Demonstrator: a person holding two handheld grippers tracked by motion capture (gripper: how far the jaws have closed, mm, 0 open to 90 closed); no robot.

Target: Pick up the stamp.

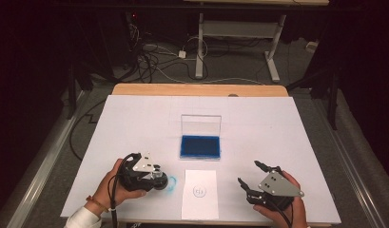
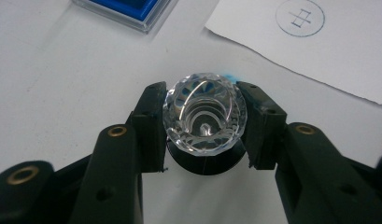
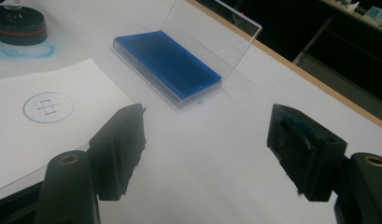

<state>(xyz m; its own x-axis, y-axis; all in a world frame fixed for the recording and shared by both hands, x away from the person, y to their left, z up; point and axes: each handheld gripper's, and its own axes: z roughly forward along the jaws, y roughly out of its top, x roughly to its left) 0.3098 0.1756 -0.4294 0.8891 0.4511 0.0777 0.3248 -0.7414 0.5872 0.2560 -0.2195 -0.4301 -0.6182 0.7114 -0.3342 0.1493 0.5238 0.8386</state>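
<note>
Left gripper (image 2: 205, 126) is pinching the stamp (image 2: 205, 116): both black jaws pressed flat against the sides of its faceted clear knob, black base visible just under the knob. In the high view the left gripper (image 1: 156, 178) sits at about 7 o'clock on the white table (image 1: 135, 118), stamp (image 1: 159, 180) under it. Whether the base touches the sheet there is hard to call from above; in the right gripper view the stamp (image 3: 18, 25) looks seated on the surface, on a smear of blue ink (image 3: 27, 49).

Right gripper (image 3: 207, 149) is spread wide, nothing between the jaws. One pad (image 3: 296, 130) carries blue staining. High view puts the right gripper (image 1: 251, 175) at about 5 o'clock on the table, jaws pointing toward 11 o'clock, well apart from the stamp.

Paper slip (image 1: 199, 194) lies between the two grippers, at 6 o'clock near the front edge. It carries a blue circular imprint (image 1: 199, 191) with a cross-like mark inside, clearest in the left gripper view (image 2: 300, 17). Stamp is just beside the slip's edge, off the paper.

Ink pad (image 1: 200, 147) is at table centre, just beyond the slip at its 12 o'clock, apart from it. Blue pad surface exposed, clear lid (image 1: 200, 124) standing upright along the far edge. From the right gripper it sits at about 11 o'clock.
</note>
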